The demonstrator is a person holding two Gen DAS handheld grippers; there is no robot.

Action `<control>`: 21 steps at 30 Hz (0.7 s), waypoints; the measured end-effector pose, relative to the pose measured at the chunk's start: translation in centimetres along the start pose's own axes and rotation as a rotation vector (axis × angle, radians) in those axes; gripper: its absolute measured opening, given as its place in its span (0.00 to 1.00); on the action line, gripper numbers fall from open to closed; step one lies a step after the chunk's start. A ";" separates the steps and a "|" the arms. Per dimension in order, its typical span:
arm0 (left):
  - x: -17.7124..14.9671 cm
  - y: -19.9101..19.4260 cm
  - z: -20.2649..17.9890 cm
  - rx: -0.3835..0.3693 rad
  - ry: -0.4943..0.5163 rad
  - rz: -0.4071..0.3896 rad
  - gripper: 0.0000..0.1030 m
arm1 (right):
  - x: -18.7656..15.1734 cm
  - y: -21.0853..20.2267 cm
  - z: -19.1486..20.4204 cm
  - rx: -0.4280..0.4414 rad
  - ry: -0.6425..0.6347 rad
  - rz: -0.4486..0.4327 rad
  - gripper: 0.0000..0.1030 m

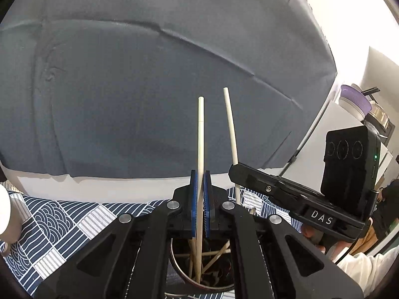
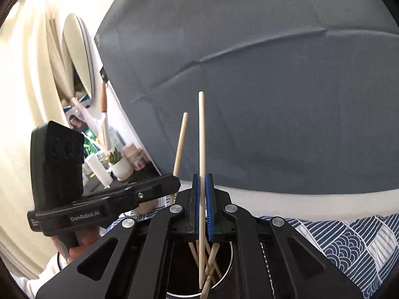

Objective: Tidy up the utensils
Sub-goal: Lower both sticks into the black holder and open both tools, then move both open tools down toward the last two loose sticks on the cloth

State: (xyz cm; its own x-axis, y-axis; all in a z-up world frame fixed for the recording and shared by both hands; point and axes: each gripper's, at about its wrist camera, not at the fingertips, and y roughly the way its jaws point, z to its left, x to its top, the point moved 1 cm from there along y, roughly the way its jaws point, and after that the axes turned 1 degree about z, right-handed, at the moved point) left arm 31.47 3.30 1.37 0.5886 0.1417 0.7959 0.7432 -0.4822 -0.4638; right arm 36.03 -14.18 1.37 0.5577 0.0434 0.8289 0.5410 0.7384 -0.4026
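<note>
While both sit over the metal cup (image 1: pixel 179 269), each hand-held gripper, left (image 1: pixel 200 199) and right (image 2: pixel 202 206), is clamped tight on one pale chopstick (image 1: pixel 201 134).

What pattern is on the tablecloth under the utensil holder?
Navy and white tablecloth: patches of wave-like arcs and stripes. It shows best in the left wrist view.

Loose chopsticks (image 2: pixel 212 261) crowd the metal cup (image 2: pixel 228 274); open tablecloth (image 1: pixel 62 224) lies leftward
</note>
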 end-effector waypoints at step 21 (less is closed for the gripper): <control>-3.8 -8.7 -2.8 0.233 0.031 0.170 0.87 | -4.8 -8.9 1.4 -0.246 -0.042 0.160 0.87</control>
State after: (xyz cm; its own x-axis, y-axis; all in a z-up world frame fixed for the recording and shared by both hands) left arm 21.86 4.56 3.46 0.7040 0.0474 0.7086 0.6895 -0.2850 -0.6659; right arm 27.66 -19.98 1.52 0.6244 0.1775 0.7607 0.5877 0.5347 -0.6072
